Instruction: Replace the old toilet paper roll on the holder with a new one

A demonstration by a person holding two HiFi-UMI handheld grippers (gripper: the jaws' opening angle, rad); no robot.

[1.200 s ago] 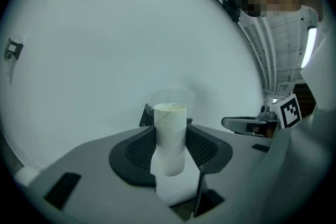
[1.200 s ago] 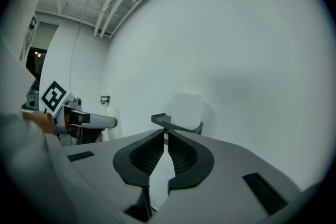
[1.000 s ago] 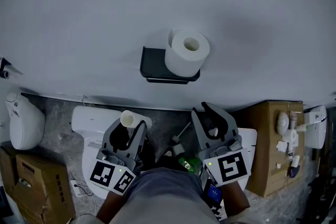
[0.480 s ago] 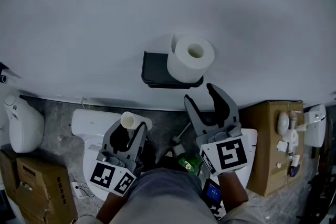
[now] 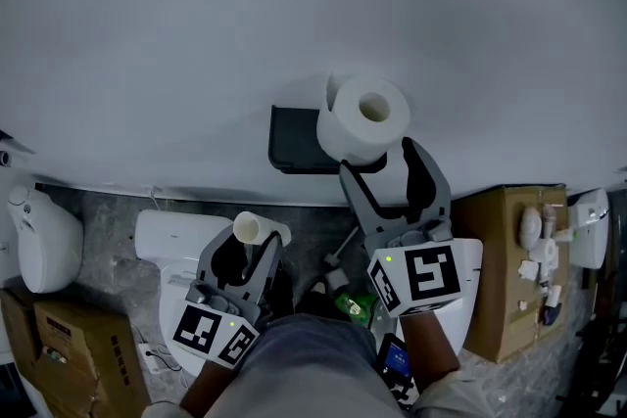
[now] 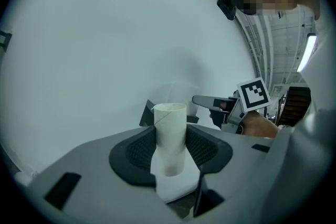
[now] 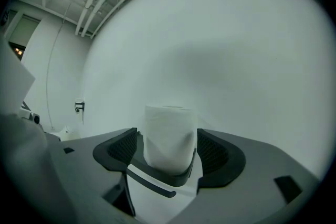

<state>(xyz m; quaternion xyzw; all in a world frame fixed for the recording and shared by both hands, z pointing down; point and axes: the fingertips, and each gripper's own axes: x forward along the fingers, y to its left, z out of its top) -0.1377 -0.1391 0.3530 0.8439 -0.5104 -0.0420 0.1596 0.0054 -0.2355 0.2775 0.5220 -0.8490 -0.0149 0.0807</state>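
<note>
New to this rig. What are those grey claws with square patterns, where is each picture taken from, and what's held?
No robot here: a person holds a two-jaw gripper in each hand; the patterned cubes belong to them. The head view looks down from the person's head at a wall; the other two ride on the grippers, looking along their jaws. The left gripper is shut on an empty cardboard tube. The right gripper holds nothing: its jaws have just been opening and frame the full roll on the black holder without touching it. Below stand a toilet and a cardboard box.

Right gripper (image 5: 380, 162) reached the new roll (image 5: 364, 120), jaws just opening around it.
</note>
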